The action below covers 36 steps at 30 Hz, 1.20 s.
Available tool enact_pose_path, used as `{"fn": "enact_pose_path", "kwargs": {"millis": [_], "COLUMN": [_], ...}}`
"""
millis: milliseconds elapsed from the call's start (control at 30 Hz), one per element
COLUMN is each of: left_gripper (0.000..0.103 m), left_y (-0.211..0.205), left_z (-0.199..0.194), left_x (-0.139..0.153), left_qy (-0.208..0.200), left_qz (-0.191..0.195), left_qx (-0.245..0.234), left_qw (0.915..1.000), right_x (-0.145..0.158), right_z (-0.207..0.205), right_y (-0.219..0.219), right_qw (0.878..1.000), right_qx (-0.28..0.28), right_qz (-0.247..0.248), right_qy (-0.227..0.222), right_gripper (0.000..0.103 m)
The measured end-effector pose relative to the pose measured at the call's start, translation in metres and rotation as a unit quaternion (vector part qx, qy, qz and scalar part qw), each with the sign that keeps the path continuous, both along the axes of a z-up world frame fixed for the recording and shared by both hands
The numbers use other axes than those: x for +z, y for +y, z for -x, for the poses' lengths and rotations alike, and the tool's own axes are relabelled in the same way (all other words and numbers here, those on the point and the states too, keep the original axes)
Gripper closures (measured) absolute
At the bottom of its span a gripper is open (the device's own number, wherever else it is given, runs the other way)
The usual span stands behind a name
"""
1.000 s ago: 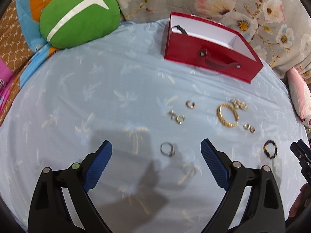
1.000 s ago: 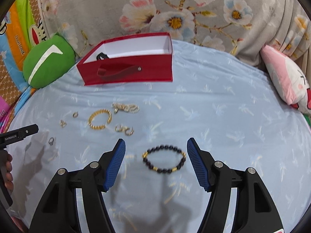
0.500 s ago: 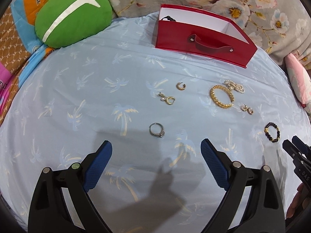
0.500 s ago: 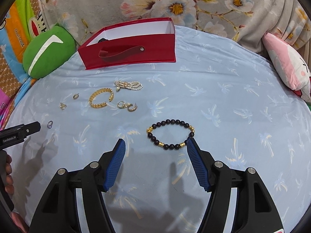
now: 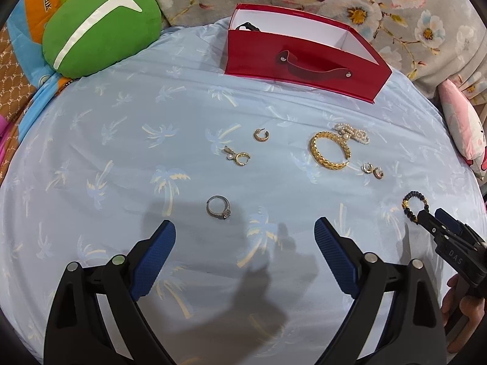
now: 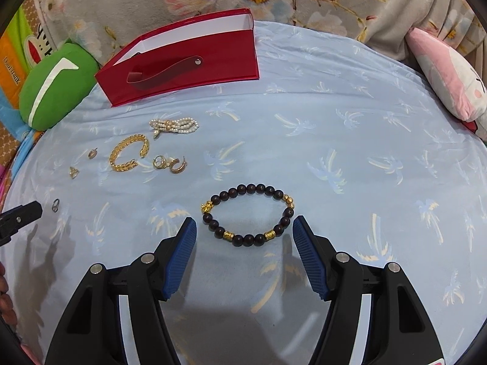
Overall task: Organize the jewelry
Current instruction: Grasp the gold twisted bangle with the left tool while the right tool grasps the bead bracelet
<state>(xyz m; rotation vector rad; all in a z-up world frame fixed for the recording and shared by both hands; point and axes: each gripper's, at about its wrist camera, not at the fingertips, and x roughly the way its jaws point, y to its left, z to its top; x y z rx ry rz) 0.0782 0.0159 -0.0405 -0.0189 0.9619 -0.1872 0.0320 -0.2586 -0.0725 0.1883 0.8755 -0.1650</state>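
- Jewelry lies spread on a light blue sheet with palm prints
- Dark beaded bracelet with gold beads lies flat just ahead of the right gripper, between the lines of its two blue fingers, touching neither
- Right gripper jaws stand wide apart and hold nothing
- Silver ring lies just ahead of the left gripper, nearer its left finger; these jaws are also wide apart and empty
- Farther ahead of the left gripper: two small gold earrings, a gold cuff bracelet, a pearl piece
- Red box stands open beyond all pieces, something dark inside one corner
- Green cushion is far to the left
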Motion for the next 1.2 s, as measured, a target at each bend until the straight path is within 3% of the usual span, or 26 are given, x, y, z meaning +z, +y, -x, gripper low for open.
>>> {"fn": "enact_pose_path", "kwargs": {"millis": [267, 600, 800, 900, 967, 1067, 1200], "left_gripper": [0.013, 0.013, 0.014, 0.021, 0.033, 0.041, 0.046], "left_y": [-0.006, -0.042, -0.070, -0.080, -0.087, -0.093, -0.098], "left_z": [-0.007, -0.035, -0.064, -0.078, -0.085, -0.094, -0.098], "left_x": [0.002, 0.007, -0.001, -0.011, -0.019, -0.028, -0.031], "left_qy": [0.001, 0.002, 0.014, 0.026, 0.035, 0.044, 0.032], "left_qz": [0.006, 0.023, 0.034, 0.037, 0.038, 0.035, 0.023], "left_qx": [-0.004, -0.036, -0.049, -0.052, -0.056, -0.057, -0.058], "left_qw": [1.0000, 0.9991, 0.9981, 0.9977, 0.9971, 0.9968, 0.9976], "right_x": [0.004, -0.006, -0.011, -0.011, -0.012, -0.012, -0.012], "right_z": [-0.005, -0.013, -0.017, -0.020, -0.021, -0.022, -0.023], "right_y": [-0.017, -0.028, -0.033, -0.032, -0.031, -0.031, -0.032], "right_qw": [1.000, 1.000, 1.000, 1.000, 1.000, 1.000, 1.000], "right_qx": [-0.021, -0.022, -0.025, -0.023, -0.021, -0.019, -0.018], "right_qz": [-0.009, -0.012, -0.009, -0.002, 0.004, 0.006, 0.004], "right_qy": [-0.006, 0.012, 0.016, 0.014, 0.012, 0.010, 0.008], "right_gripper": [0.042, 0.069, 0.073, 0.074, 0.074, 0.075, 0.075]}}
